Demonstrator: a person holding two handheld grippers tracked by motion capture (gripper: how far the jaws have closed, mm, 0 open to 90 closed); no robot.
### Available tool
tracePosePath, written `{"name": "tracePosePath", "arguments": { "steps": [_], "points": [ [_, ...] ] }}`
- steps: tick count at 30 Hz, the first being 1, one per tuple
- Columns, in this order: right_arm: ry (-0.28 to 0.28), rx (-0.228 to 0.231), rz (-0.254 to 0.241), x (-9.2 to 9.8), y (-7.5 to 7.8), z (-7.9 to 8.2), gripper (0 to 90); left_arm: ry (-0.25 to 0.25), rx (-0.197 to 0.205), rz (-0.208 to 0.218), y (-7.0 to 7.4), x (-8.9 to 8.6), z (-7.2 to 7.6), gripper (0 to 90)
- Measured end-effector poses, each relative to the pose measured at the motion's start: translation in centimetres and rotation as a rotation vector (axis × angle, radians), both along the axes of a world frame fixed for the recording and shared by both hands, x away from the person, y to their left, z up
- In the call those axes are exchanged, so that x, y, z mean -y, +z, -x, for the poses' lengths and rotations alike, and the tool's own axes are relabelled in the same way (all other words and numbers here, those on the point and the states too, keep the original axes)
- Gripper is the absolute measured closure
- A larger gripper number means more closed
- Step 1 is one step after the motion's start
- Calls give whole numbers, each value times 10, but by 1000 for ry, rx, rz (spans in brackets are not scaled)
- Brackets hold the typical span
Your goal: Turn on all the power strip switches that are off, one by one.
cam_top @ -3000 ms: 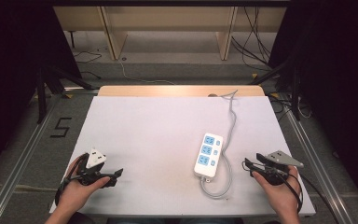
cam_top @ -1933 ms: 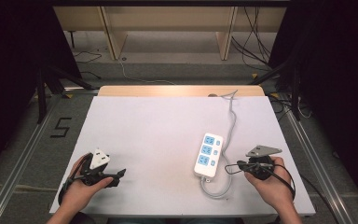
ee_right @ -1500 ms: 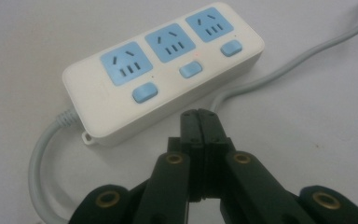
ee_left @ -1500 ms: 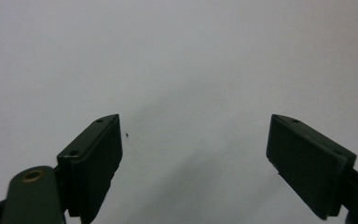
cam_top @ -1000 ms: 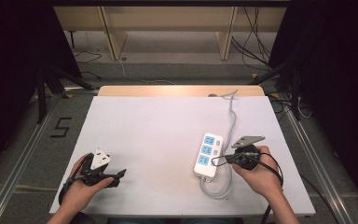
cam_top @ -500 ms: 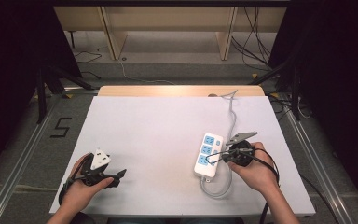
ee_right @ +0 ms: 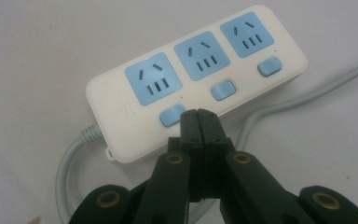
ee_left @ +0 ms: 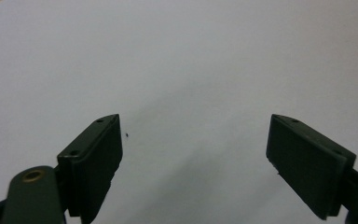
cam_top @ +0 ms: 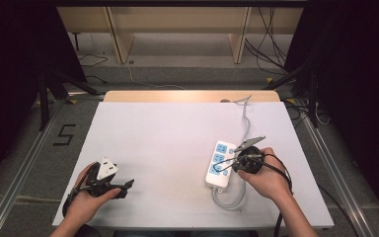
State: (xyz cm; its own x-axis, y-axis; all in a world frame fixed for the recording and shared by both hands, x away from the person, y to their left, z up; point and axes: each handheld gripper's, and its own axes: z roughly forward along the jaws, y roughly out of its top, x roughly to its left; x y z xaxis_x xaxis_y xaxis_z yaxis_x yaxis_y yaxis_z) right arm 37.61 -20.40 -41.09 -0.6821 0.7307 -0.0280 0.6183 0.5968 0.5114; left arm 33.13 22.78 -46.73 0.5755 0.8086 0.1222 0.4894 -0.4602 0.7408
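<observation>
Right gripper [ee_right: 199, 116]: jaws pressed together, nothing between them. In the right gripper view the closed tip sits at the edge of the nearest blue switch [ee_right: 171, 115] on the white power strip [ee_right: 121, 105]; it overlaps the switch's right end, but whether it actually presses the switch cannot be told. In the high view the same gripper [cam_top: 229, 165] hovers over the strip's right edge, held in the person's right hand [cam_top: 262, 175], which comes in from about 5 o'clock.

Left gripper [ee_left: 193, 154]: jaws wide apart, nothing between them, bare white table [ee_left: 191, 60] beyond. In the high view it [cam_top: 128, 183] rests low at about 7 o'clock on the table, well apart from the strip, tips pointing toward 3 o'clock.

Power strip [cam_top: 220, 164]: lies flat on the right half of the table [cam_top: 168, 143], sockets facing up. Three blue sockets in a row, each with a blue switch beside it. Long axis runs roughly 12 to 6 o'clock, tilted slightly toward 1 o'clock at the far end. Grey cable [cam_top: 229, 201] leaves the near end, loops round at about 6 o'clock and runs up the right side toward the table's far edge.
</observation>
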Motion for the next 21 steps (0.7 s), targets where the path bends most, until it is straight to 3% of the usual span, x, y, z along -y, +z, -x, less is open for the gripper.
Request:
{"name": "tracePosePath", "arguments": {
  "steps": [21],
  "points": [
    [22, -73, 46, -16, -2, -13, 900, -3, -1, 2, 0, 1, 0, 182]
  ]
}}
